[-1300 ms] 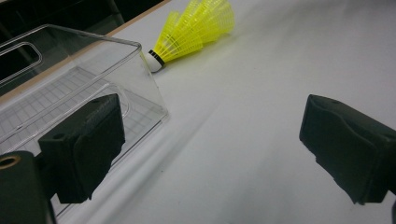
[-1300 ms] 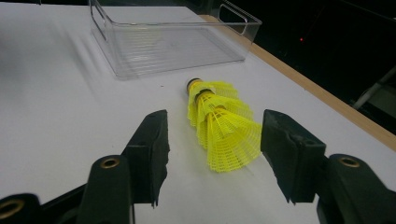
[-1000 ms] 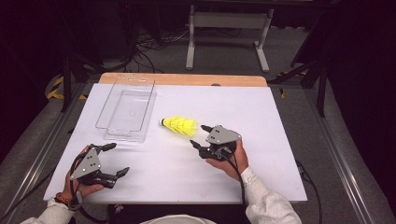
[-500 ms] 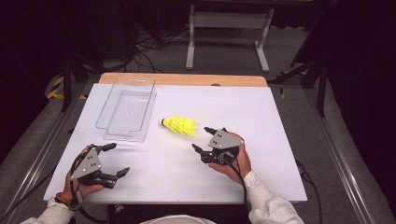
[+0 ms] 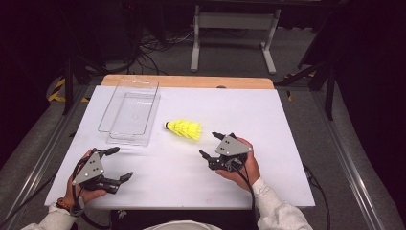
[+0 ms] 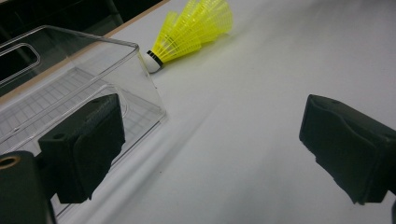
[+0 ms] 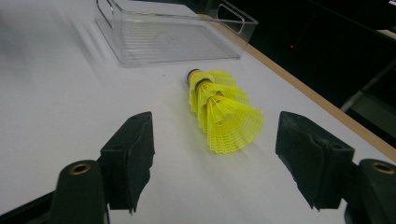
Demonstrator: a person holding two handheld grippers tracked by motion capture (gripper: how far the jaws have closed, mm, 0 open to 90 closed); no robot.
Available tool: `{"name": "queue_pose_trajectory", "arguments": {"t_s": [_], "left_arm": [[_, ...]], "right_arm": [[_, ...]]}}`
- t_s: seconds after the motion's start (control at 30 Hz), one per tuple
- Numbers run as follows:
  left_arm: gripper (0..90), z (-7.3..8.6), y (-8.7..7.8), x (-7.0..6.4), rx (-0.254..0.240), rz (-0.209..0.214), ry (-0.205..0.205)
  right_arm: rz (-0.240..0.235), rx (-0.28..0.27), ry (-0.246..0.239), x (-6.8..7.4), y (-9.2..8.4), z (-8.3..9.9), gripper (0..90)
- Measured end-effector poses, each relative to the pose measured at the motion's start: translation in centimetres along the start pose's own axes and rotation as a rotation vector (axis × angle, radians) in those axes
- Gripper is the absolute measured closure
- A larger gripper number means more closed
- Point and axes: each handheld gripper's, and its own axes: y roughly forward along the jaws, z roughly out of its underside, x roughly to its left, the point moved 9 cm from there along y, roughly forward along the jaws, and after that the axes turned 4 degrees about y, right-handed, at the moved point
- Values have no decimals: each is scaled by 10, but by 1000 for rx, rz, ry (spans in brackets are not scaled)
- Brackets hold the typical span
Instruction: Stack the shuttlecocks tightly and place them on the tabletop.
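Our right gripper [image 5: 215,144], jaws just widened and empty, sits near the yellow shuttlecock stack [image 5: 184,128] lying beside the clear bin [image 5: 130,115]; a crooked pinch could split the nested stack.

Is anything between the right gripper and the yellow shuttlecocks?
Nothing visible. The right gripper, its jaws just opening and empty, faces the nested shuttlecocks lying on bare white table. The clear bin sits beyond them, not in the path.
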Motion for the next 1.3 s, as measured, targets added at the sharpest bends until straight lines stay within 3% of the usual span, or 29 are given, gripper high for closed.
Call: {"name": "queue_pose_trajectory", "arguments": {"t_s": [0.17, 0.2, 0.4, 0.93, 1.3], "left_arm": [[76, -3, 1, 0, -7, 0, 6], [76, -4, 1, 0, -9, 1, 7], [76, -8, 2, 0, -12, -2, 20], [75, -23, 18, 8, -28, 8, 40], [74, -28, 27, 11, -32, 19, 45]], "right_arm": [[8, 4, 5, -2, -1, 3, 266], [14, 10, 11, -3, 0, 5, 216], [33, 27, 12, -7, -1, 11, 160], [70, 35, 40, -26, -17, 31, 136], [81, 40, 53, -31, -15, 35, 136]]}}
